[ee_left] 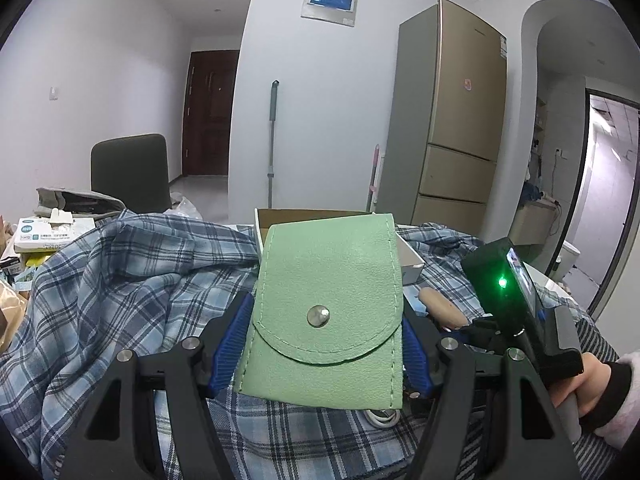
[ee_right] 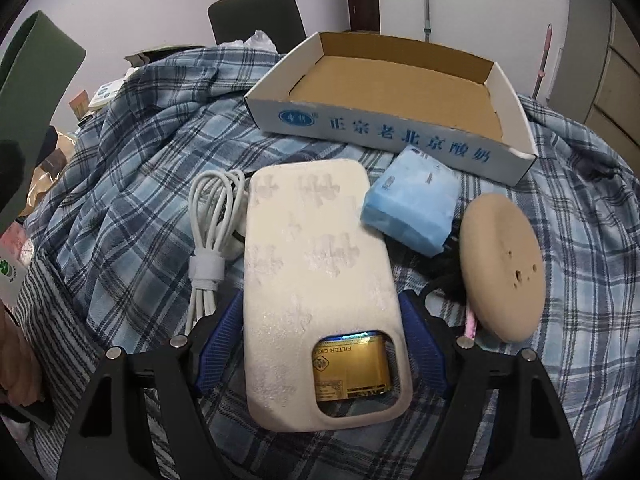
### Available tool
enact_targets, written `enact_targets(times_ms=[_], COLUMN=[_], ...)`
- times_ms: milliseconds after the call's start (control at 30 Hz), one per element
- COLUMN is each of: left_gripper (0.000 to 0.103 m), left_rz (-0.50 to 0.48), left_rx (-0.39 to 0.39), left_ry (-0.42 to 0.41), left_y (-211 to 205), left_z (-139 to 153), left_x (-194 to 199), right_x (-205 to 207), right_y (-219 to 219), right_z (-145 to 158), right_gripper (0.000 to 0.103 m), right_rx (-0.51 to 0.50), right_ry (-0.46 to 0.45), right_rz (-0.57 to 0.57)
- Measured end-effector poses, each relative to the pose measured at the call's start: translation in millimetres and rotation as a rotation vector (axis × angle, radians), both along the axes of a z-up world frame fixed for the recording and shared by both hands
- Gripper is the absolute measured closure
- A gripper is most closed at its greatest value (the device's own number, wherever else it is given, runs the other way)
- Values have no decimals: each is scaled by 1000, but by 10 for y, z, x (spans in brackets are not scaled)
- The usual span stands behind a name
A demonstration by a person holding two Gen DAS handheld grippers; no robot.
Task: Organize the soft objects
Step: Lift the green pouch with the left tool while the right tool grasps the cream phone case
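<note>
1. While shallow white cardboard tray [ee_right: 404, 128] is sitting empty, left gripper [ee_left: 326, 344] is clamping mint-green snap pouch [ee_left: 326, 312] aloft.
2. Right gripper [ee_right: 320, 344] is straddling cream silicone phone case [ee_right: 316, 280] on plaid cloth [ee_right: 132, 184], contact unclear; everything is still waiting.

The left gripper [ee_left: 326, 344] points a little downward, and its two blue pads [ee_left: 232, 344] press on both sides of a green pouch [ee_left: 326, 312], holding it up. The right gripper [ee_right: 322, 344] tips down more steeply, and its blue pads [ee_right: 218, 344] sit at both sides of a white phone case [ee_right: 316, 280], though whether they squeeze it cannot be told. A hand [ee_left: 592, 388] in a dark cuff holds the right gripper's handle.
</note>
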State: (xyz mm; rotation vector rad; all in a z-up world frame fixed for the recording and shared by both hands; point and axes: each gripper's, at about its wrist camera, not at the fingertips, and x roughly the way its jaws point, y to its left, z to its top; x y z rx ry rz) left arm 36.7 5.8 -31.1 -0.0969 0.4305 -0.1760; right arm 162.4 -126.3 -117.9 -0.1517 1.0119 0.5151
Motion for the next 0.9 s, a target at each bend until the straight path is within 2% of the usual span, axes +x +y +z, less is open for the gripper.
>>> enact_targets(times_ms=[133,267,300,333,433,533,600,633,767,900], left_gripper=[33,33,33,33,33,33,33,33,33,33], left_rz=[-3,-1,-1,-1,-2,-5,-6,-7,-5,-9], left_rx=[6,1,-1,-1,-2,4,7,8,8,12], left_ry=[-9,-7,-6,-6,-8,-9,-9,-9,-7,-4], left_y=[-17,-8,-8,-9,-7,-20,-27,-25,-25,-28], left_z=[9,9,8,7,12,13,12,12,9,3], left_x=[-22,-22,-24,-22,-26,-28,-29,-26,-21,-15], right_x=[-73,-262,-312,-350,-394,-331,-323,-320,-277,-116], right_y=[12,-35,-66,-98,-170,-159,-185,-196,-173,-146], right_z=[63,303,365,412,477,366,344,352,357,215], right_gripper=[29,33,47,80,80,78,57,42,41,41], right_rx=[-16,8,22,43,-1,9,6,13,39,34], right_ry=[-51,-184,-215,-229,-267,-157,-168,-171,-145,-25], right_rz=[-5,-16,-15,-6,-61,2,-24,-27,23,45])
